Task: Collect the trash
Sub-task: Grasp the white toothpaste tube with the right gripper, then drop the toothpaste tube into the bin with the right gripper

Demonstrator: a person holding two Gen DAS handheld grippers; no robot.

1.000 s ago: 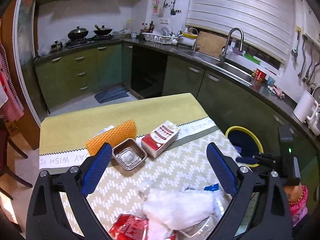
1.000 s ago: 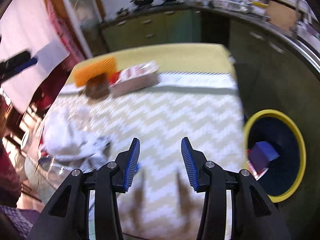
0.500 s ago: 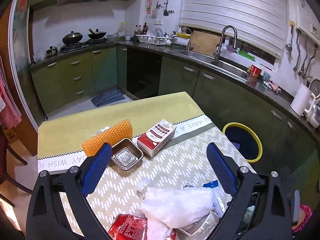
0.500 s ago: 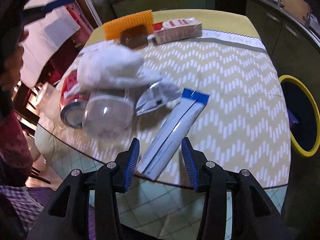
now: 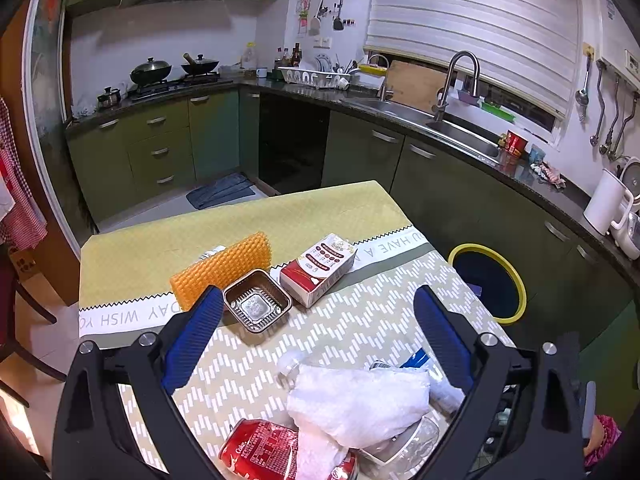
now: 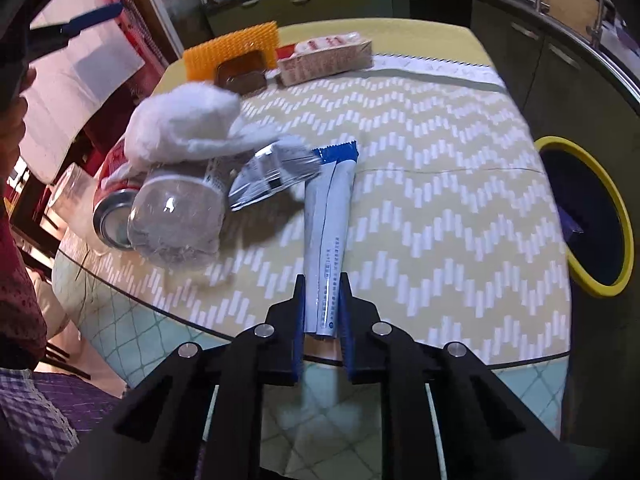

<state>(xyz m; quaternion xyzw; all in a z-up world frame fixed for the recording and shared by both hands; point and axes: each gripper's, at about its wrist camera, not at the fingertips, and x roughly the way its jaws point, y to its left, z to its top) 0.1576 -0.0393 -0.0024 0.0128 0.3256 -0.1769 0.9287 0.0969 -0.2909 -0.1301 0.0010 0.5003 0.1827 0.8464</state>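
Note:
A long blue-and-white tube wrapper (image 6: pixel 328 216) lies on the zigzag tablecloth (image 6: pixel 440 200), its near end over the table's front edge. My right gripper (image 6: pixel 323 296) is closing, and its pads pinch that near end. A silver wrapper (image 6: pixel 272 176), a clear plastic cup (image 6: pixel 176 220), a red Coke can (image 6: pixel 112 176) and a crumpled white bag (image 6: pixel 188 124) are piled to the left. My left gripper (image 5: pixel 318 300) hangs open above the same pile, over the white bag (image 5: pixel 360 396) and can (image 5: pixel 264 452), touching nothing.
A yellow-rimmed bin (image 6: pixel 600 291) stands on the floor right of the table, with a blue item inside. Farther back on the cloth sit a foil tray (image 5: pixel 256 306), a red-and-white carton (image 5: pixel 320 268) and an orange bristled mat (image 5: pixel 220 272). Kitchen counters run behind.
My right gripper swung from beside the bin to the table's near edge, came down over the tube's end, and its jaws closed onto it. The left gripper stayed where it was.

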